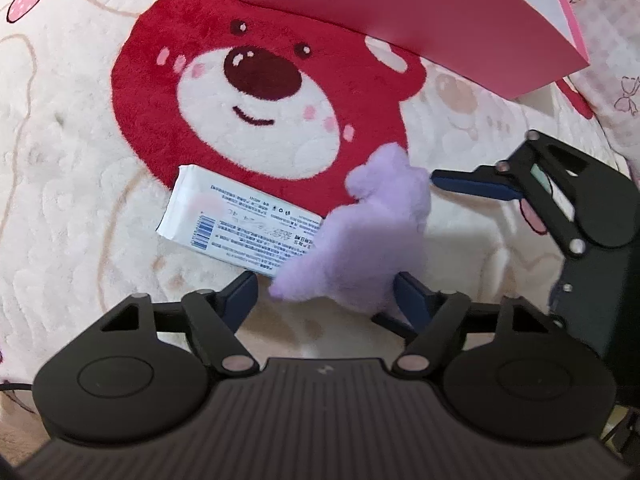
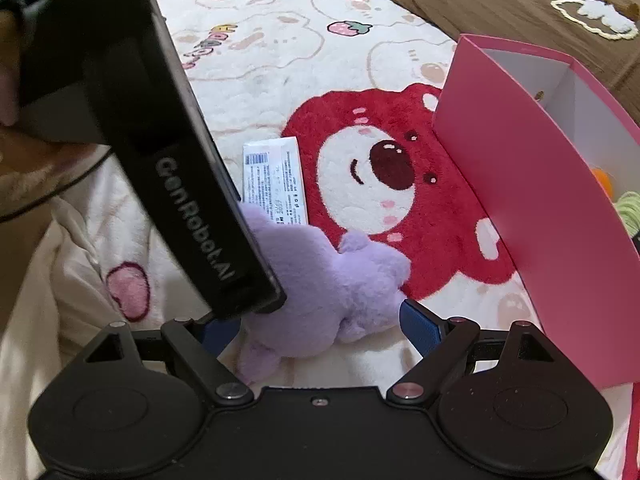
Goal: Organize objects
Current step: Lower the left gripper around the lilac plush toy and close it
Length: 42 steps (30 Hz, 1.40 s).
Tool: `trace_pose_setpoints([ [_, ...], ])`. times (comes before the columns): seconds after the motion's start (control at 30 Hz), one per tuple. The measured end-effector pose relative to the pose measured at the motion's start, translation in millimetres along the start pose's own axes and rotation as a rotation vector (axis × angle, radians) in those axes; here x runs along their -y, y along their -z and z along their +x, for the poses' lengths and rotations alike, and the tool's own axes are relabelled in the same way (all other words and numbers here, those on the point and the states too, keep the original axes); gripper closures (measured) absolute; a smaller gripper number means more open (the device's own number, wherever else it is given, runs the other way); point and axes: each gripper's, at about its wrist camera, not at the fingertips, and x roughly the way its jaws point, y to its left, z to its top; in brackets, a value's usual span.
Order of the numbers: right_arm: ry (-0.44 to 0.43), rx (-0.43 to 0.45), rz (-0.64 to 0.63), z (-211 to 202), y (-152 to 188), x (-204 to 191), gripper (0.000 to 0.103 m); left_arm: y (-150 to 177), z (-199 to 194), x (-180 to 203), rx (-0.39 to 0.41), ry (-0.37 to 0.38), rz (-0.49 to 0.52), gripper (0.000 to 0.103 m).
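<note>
We hold a black hand-held gripper with blue finger pads in each hand, both tilted steeply down over a bed.

The left hand-held gripper [image 1: 324, 296] straddles a soft lilac plush toy [image 1: 360, 236]. Its blue pads sit on either side of the toy's lower end. The right pad touches the fur or nearly so, and the left pad stands a little clear, so we judge these jaws not yet clamped.

The right hand-held gripper [image 2: 320, 324] comes at the same toy from the other side. Its jaws stand wide and released, with the toy's near end lying between the pads and a gap showing by the right pad. The left tool's black body crosses in front of this view and hides part of the toy.

The plush toy lies flat on the bed cover, directly ahead of and below both tools. Its long axis runs away from the left tool and slants toward the upper right in that view. The left hand looks nearer to a grip, since its pads already bracket the toy across its narrow width.

Just beyond the toy, with one corner tucked under it, lies a flat white printed packet [image 1: 240, 226].

Both rest on a fluffy cream blanket with a large red bear face [image 1: 256, 92].

Further off on the right stands an open pink cardboard box [image 2: 520, 184], holding something green and something orange. We judge it to be where the toy belongs.
</note>
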Motion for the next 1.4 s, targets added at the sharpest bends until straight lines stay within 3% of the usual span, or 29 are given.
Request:
trace_pose_setpoints([
  [0.23, -0.008, -0.036, -0.046, 19, 0, 3, 0.012, -1, 0, 6, 0.006, -0.015, -0.032, 0.034],
  [0.57, -0.061, -0.035, -0.011, 35, 2, 17, 0.004, 0, 2, 7, 0.015, -0.014, -0.033, 0.036],
  [0.73, -0.082, -0.01, 0.04, 37, 7, 21, 0.004, 0, 3, 7, 0.015, -0.009, -0.036, 0.039],
  [1.0, -0.038, 0.038, 0.116, 29, 17, 17, 0.008, -1, 0, 16, 0.048, 0.03, -0.012, 0.055],
  [1.4, 0.016, 0.107, 0.386, 15, 38, 23, 0.012, -2, 3, 35, 0.119, 0.091, 0.048, 0.063],
])
